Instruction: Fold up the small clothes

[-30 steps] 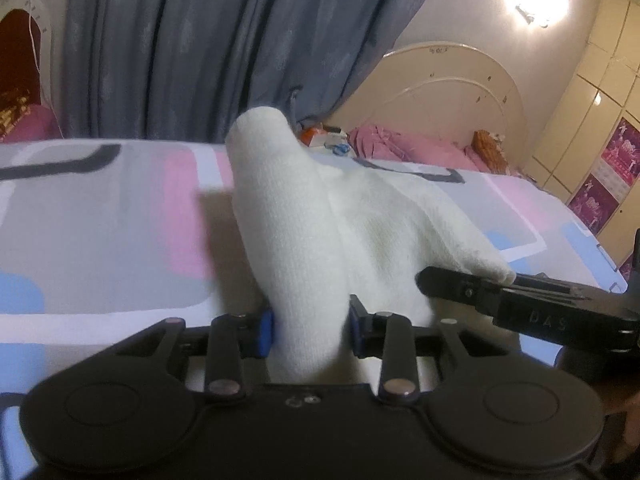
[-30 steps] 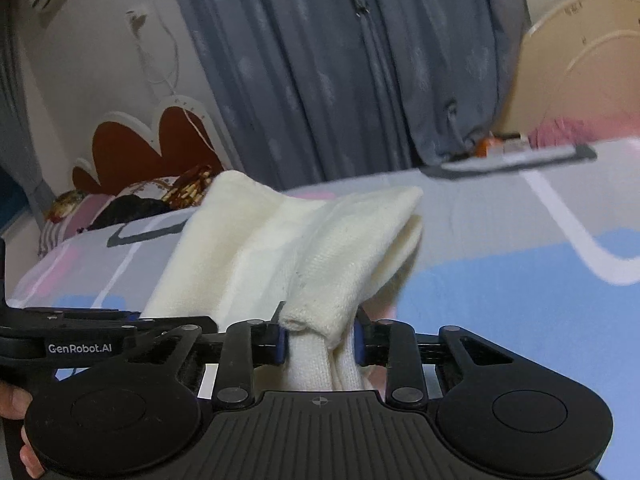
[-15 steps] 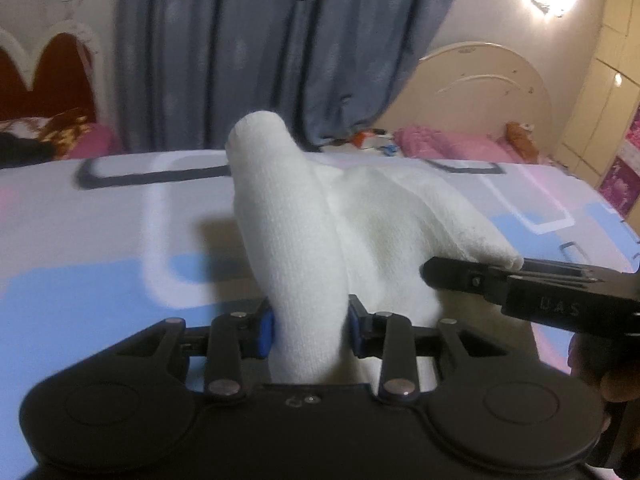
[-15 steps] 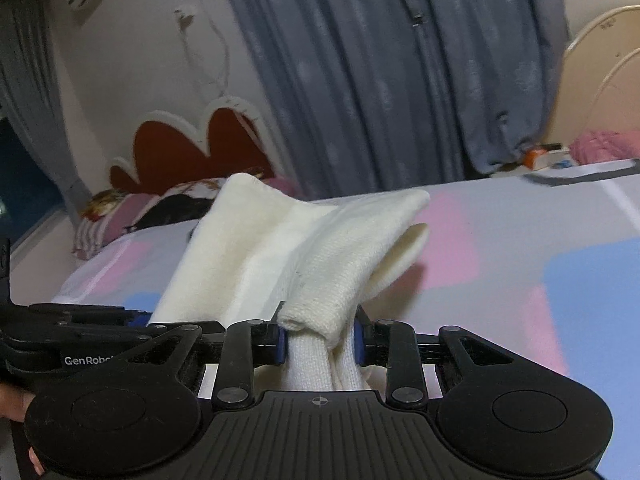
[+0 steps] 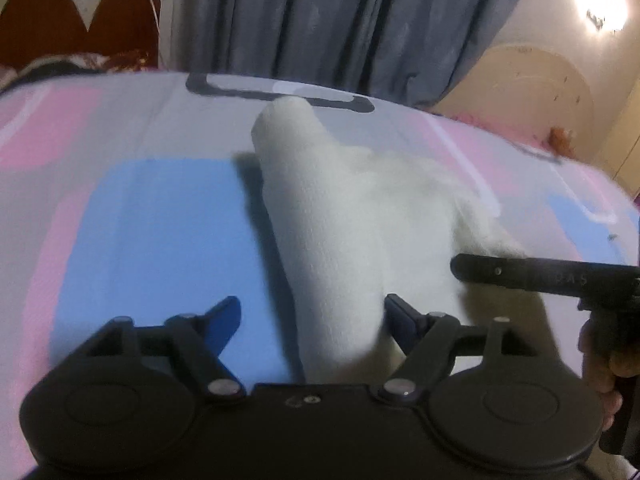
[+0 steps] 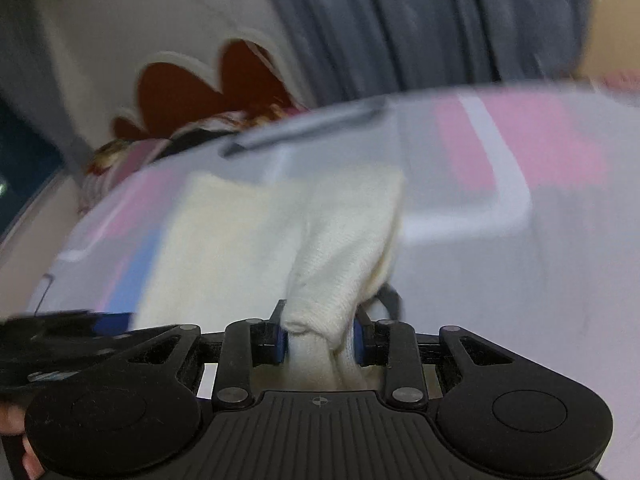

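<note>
A white knitted garment (image 5: 340, 208) lies bunched on the patterned bedsheet (image 5: 140, 240), with one rolled end pointing away from me. My left gripper (image 5: 312, 312) straddles its near end. Its jaws are opening and stand wide, and the left pad (image 5: 224, 316) is well clear of the cloth. My right gripper (image 6: 320, 340) is shut on a folded edge of the same garment (image 6: 280, 232), which spreads out ahead of it on the sheet. One black finger (image 5: 500, 272) of the right gripper reaches in from the right in the left wrist view.
The bed's sheet (image 6: 520, 280) has pink, blue and grey blocks. A red scalloped headboard (image 5: 80, 20) and pillows sit at the far end, with grey curtains (image 5: 320, 20) behind. A hand (image 5: 600, 364) holds the right gripper's handle.
The left jaws have spread off the garment they were clamped on. Both grippers have swept sideways across the bed and sunk toward the sheet. The right grip is unchanged.
</note>
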The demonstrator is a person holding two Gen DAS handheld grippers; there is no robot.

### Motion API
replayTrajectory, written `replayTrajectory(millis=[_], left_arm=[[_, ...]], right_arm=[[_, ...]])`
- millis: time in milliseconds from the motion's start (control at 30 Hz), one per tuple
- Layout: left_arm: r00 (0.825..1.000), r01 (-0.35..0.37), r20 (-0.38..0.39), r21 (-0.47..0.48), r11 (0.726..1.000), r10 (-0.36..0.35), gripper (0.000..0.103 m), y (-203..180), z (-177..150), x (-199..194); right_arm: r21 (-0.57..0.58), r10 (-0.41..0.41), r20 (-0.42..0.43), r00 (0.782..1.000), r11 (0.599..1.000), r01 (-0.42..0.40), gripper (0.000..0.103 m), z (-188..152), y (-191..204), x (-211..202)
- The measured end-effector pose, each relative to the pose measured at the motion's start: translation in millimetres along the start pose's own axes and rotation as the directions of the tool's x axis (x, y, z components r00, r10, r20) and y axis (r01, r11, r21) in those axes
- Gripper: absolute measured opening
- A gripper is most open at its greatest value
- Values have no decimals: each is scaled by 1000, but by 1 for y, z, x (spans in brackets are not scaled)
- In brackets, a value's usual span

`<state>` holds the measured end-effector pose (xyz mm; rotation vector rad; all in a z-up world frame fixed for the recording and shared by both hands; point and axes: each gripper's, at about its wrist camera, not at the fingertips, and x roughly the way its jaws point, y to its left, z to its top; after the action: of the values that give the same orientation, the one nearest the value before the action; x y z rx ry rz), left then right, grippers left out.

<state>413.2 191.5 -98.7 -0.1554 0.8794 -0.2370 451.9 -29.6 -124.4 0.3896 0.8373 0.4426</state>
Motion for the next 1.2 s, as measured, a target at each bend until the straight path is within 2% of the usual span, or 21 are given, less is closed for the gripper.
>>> replayTrajectory(millis=[67,133,167,200,233,267,300,367,400,433,467,567,667,767,900,933,1000,1200], left_arm=[[1000,14,5,-25,1000,-14,79,6,-2,0],[1000,-1,14,-11,1000,1,78,5,0,-5],[1000,-6,27,-4,1000,6,75,1,2,-12],[998,-7,64,8,1000,6,65,-1,6,-20],[994,-9,111,18,1000,7,56,-2,8,-29],[988,-3,157,27,1000,-2,55,-3,13,-38],[979,21,203,34,999,-27,52,-5,20,-43],[970,66,231,54,996,-76,49,-10,33,-42],[972,72,218,68,995,-85,48,-16,41,-34],[976,68,201,84,994,-84,46,-22,46,-26],[980,59,183,95,994,-76,46,-26,51,-14],[990,41,131,101,994,-54,46,-31,49,12],[993,26,107,111,993,-38,45,-25,44,28],[993,9,114,131,991,-24,46,-26,40,25],[992,-40,125,165,986,20,47,-38,36,3],[989,-45,144,164,985,21,51,-40,32,-8],[990,-50,139,152,987,29,52,-43,24,-18],[987,-114,130,115,987,98,54,-50,-6,-30]], right_arm=[[4,4,1,1000,1000,-4,30,1,-6,-3],[-5,-1,-2,1000,1000,1,31,1,-5,-4],[1,-1,-9,1000,1000,1,37,3,-6,-4],[6,-8,-10,1000,1000,8,41,2,-7,-8],[4,-30,2,1000,1000,30,55,3,-7,-14],[-2,-59,38,998,998,59,61,5,-7,-22],[-8,-57,90,994,998,58,61,8,-7,-33],[-9,-34,161,986,999,36,57,15,-8,-47],[-26,-25,178,984,999,30,50,20,-5,-47],[-53,-22,176,984,998,32,34,26,-1,-43],[-73,-20,163,986,997,32,28,29,4,-38],[-153,-25,110,994,987,42,25,32,16,-15],[-226,-116,23,993,967,118,24,22,15,16],[-225,-112,29,993,968,115,24,21,9,23],[-238,-130,35,991,962,135,24,20,14,10],[-240,-122,55,991,962,132,24,18,18,0],[-241,-98,78,992,964,114,24,12,27,-18],[-302,-111,38,993,946,117,24,-17,41,-35]])
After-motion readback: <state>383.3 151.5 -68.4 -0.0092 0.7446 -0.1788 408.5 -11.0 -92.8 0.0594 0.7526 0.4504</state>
